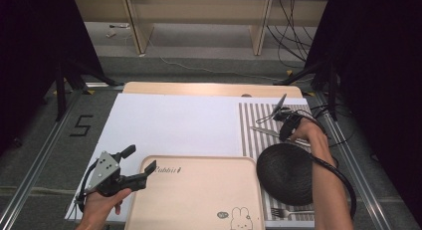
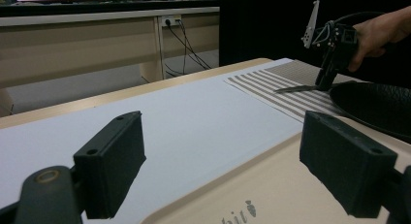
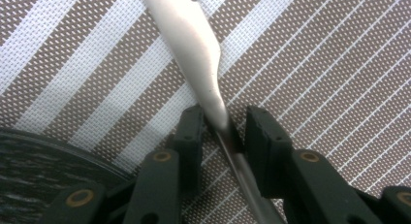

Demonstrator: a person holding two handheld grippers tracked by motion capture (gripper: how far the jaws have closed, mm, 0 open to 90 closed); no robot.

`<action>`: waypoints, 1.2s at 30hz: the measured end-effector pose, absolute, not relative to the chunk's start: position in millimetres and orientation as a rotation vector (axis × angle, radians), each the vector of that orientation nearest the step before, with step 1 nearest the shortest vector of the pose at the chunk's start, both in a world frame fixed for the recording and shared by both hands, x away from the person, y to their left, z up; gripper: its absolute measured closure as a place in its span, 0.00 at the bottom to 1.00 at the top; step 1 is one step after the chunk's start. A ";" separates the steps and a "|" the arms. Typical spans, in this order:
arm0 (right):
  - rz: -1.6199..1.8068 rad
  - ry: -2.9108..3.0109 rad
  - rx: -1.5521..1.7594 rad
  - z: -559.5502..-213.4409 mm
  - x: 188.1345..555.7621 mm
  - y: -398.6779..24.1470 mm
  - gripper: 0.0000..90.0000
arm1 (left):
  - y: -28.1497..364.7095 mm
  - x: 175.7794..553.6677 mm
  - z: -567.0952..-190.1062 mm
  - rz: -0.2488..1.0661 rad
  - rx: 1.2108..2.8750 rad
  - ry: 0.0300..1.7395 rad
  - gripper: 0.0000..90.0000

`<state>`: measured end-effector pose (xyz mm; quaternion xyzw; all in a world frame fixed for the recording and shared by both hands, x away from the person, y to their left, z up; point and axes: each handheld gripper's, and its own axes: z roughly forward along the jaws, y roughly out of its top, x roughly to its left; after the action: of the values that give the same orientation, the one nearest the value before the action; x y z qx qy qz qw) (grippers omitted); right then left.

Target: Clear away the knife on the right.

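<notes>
A silver table knife [image 1: 266, 132] lies on the striped placemat [image 1: 247, 121] at the right of the table, just beyond a black plate [image 1: 286, 172]. My right gripper [image 1: 283, 137] points down over the knife's handle end. In the right gripper view the knife [image 3: 194, 44] runs between the two pads of the right gripper [image 3: 224, 124], with a thin dark gap on the right side, so the jaws stand open around it. My left gripper [image 1: 139, 163] hovers open and empty over the near left corner of a beige tray [image 1: 199, 190].
A fork [image 1: 291, 212] lies on the placemat in front of the plate. A white sheet [image 1: 169, 125] covers the middle and left of the table. The tray [image 2: 271, 195] carries a rabbit drawing. Cables trail from the right gripper [image 2: 322, 83].
</notes>
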<state>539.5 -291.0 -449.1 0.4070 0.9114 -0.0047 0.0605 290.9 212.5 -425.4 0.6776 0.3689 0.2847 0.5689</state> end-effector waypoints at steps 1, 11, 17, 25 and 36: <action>-0.010 2.762 1.223 -449.3 539.5 -291.3 0.79 | 212.5 290.9 -425.4 0.668 1.589 0.868 0.18; -0.011 2.781 1.202 -449.4 537.8 -288.7 0.87 | 212.7 291.0 -425.3 0.666 1.591 0.867 0.18; -0.014 2.784 1.168 -449.4 536.4 -288.1 0.89 | 212.6 290.8 -425.2 0.665 1.591 0.866 0.18; -0.011 2.788 1.146 -449.8 536.1 -287.5 0.89 | 213.1 291.3 -425.5 0.664 1.593 0.870 0.18; -0.014 2.739 1.091 -440.4 534.5 -292.1 0.90 | 212.4 291.8 -425.5 0.661 1.593 0.870 0.18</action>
<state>534.5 -292.1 -440.4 0.3683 0.9247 -0.0047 0.0963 291.8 212.4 -425.5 0.6784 0.3704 0.2815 0.5686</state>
